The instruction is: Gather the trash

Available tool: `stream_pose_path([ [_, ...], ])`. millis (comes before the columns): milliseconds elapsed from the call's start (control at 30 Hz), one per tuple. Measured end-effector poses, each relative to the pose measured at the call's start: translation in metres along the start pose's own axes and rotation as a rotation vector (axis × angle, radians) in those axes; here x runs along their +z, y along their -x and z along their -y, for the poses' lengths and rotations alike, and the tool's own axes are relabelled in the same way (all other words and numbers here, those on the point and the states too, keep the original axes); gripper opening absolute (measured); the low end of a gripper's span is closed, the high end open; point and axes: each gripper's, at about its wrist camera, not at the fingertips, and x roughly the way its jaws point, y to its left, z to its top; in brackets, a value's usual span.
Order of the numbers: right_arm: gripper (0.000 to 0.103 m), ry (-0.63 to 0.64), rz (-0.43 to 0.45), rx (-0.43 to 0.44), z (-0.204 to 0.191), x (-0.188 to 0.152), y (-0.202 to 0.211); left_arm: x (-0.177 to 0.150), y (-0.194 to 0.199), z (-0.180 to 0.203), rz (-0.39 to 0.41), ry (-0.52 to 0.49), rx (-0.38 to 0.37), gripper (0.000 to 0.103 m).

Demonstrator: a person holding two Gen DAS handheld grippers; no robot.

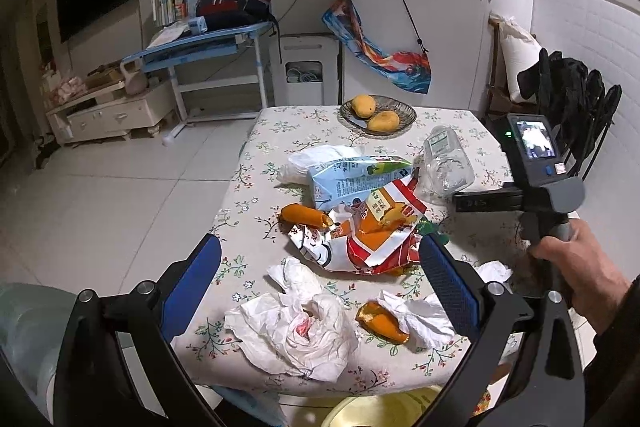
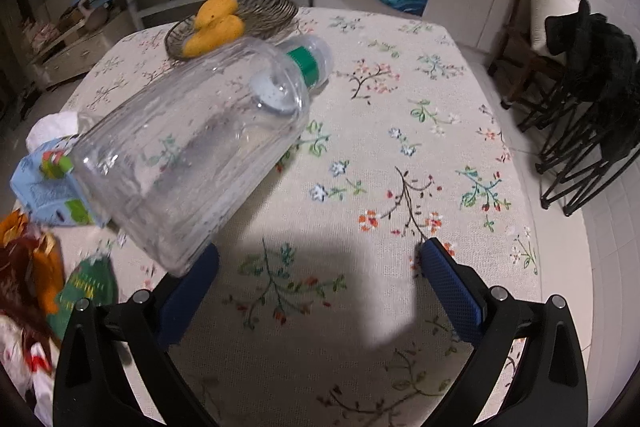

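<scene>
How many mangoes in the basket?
2. Both sit in the wire basket at the far end of the table: one mango toward the left, the other mango beside it, touching, nearer the camera. A third hidden behind them seems unlikely.

The right half of the worktop (image 2: 460, 131) is bare cloth, free for passing. The left half is crowded: plastic bottle (image 2: 192, 155), milk carton (image 1: 352, 179), snack wrappers (image 1: 372, 235), crumpled tissues (image 1: 296, 331). A fruit basket (image 1: 378, 115) blocks the far edge.
</scene>
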Motion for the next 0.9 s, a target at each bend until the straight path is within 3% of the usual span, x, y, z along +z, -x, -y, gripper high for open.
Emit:
stream_pose_path([
  [100, 0.097, -0.005, 0.072, -0.048, 0.001, -0.006, 0.031, -0.001, 0.004, -0.001, 0.011, -0.001, 0.007, 0.096],
  [167, 0.097, 0.018, 0.192, -0.086, -0.008, -0.011, 0.070, -0.002, 0.010, -0.005, 0.023, 0.011, 0.006, 0.096],
  [267, 0.097, 0.005, 0.462, -0.172, -0.020, -0.036, 0.149, -0.006, 0.020, -0.013, 0.034, 0.032, 0.001, 0.096],
  [300, 0.097, -0.012, 0.503, -0.200, -0.022, -0.043, 0.161, -0.008, 0.024, -0.016, 0.035, 0.041, -0.002, 0.096],
  [333, 0.097, -0.032, 0.519, -0.218, -0.023, -0.052, 0.169, -0.010, 0.027, -0.020, 0.038, 0.047, -0.004, 0.096],
  [467, 0.097, -0.059, 0.444, -0.090, -0.030, -0.082, 0.180, -0.018, 0.045, -0.030, 0.063, 0.065, -0.008, 0.096],
  [533, 0.097, -0.045, 0.482, -0.021, -0.037, -0.101, 0.194, -0.024, 0.055, -0.032, 0.071, 0.065, -0.008, 0.096],
  [633, 0.097, -0.021, 0.530, 0.000, -0.048, -0.117, 0.208, -0.032, 0.069, -0.034, 0.082, 0.054, -0.006, 0.096],
  [800, 0.097, -0.030, 0.537, 0.102, -0.053, -0.137, 0.220, -0.044, 0.089, -0.035, 0.096, 0.028, 0.011, 0.096],
  [900, 0.097, -0.028, 0.560, 0.118, -0.057, -0.149, 0.227, -0.049, 0.096, -0.038, 0.098, 0.035, 0.013, 0.096],
])
